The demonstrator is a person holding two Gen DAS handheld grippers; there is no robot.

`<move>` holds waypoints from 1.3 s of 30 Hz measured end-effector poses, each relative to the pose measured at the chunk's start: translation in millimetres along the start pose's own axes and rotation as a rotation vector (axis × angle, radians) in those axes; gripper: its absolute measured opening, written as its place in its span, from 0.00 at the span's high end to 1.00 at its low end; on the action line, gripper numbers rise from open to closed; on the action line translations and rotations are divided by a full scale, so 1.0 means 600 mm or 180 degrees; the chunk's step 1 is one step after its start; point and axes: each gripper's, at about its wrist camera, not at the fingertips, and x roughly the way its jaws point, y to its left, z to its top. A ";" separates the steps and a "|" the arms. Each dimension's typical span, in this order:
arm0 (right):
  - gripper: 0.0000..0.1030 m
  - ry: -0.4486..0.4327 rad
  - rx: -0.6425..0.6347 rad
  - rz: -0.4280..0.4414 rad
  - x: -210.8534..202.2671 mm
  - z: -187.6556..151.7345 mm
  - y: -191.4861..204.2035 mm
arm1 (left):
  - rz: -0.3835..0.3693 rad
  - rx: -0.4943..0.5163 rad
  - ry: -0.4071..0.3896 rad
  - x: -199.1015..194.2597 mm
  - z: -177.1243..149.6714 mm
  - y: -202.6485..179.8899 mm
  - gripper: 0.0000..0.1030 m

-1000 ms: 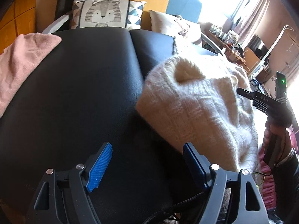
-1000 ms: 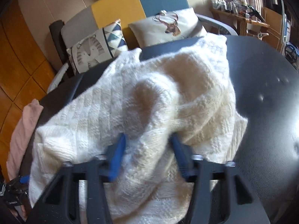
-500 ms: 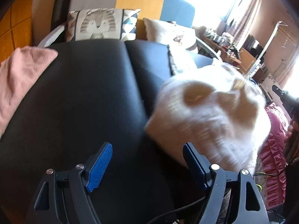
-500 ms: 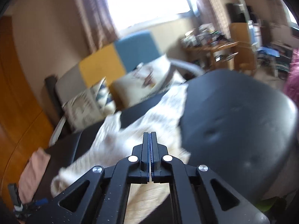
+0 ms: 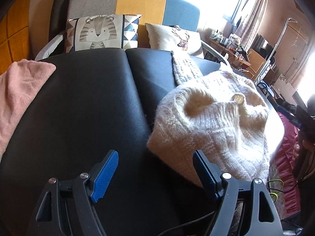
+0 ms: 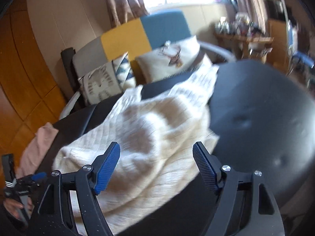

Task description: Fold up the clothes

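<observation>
A: What has changed with the right gripper [image 6: 156,169] since a second ago?

B: Then its blue pads were pinched into a fold of the cream knitted sweater [image 6: 149,137]. Half a second back they were pressed together on nothing. Now the jaws have just been opening; they stand wide apart and empty, above the knit and clear of it.

A: And the sweater itself?

B: It lies in a rumpled heap on the black leather surface [image 6: 261,118], one flat part running toward the deer cushion [image 6: 173,59]. From the left wrist view the heap [image 5: 214,122] sits to the right of the seam, lower and more spread than when it was lifted.

A: The left gripper [image 5: 155,169]?

B: No different: jaws wide, nothing between them, hovering over bare black leather [image 5: 88,108], its right pad just beside the sweater's near edge.

A: Anything else?

B: The pink garment [image 5: 17,96] stays draped at the left edge, and the tiger cushion [image 5: 98,32] stands behind.
</observation>
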 end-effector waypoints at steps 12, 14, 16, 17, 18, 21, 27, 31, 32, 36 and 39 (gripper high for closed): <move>0.92 0.0517 -0.0230 0.0095 0.122 -0.003 0.038 | 0.0049 -0.0037 0.0021 0.003 -0.003 0.007 0.22; 0.93 0.0271 -0.0045 0.0289 0.083 0.022 0.030 | 0.0057 -0.0063 0.0032 0.007 0.000 0.012 0.22; 0.93 -0.0018 0.0161 0.0436 0.036 0.052 0.015 | 0.0046 -0.0065 0.0040 0.011 0.002 0.013 0.22; 0.93 -0.0165 0.0259 0.0502 0.012 0.067 0.007 | 0.0036 -0.0051 0.0040 0.011 0.003 0.012 0.22; 0.94 -0.0299 0.0343 0.0544 -0.010 0.081 0.000 | 0.0023 -0.0016 0.0034 0.011 0.005 0.007 0.22; 0.94 -0.0638 0.0517 0.0526 -0.065 0.117 -0.022 | -0.0027 0.0108 -0.0016 0.009 0.011 -0.006 0.22; 0.94 -0.0925 0.0762 0.0049 -0.123 0.127 -0.091 | -0.0244 0.0410 -0.0101 0.006 0.028 -0.037 0.22; 0.94 -0.0874 0.0942 -0.0264 -0.128 0.094 -0.143 | -0.0445 0.0733 -0.0154 0.012 0.040 -0.070 0.22; 0.94 -0.0855 0.0981 -0.0320 -0.127 0.085 -0.154 | -0.0481 0.0844 -0.0179 0.014 0.043 -0.082 0.22; 0.94 -0.0796 0.1145 -0.0410 -0.124 0.058 -0.192 | -0.0740 0.1475 -0.0160 0.028 0.045 -0.136 0.22; 0.94 -0.0786 0.1196 -0.0442 -0.129 0.044 -0.206 | -0.0874 0.1954 -0.0047 0.045 0.041 -0.173 0.22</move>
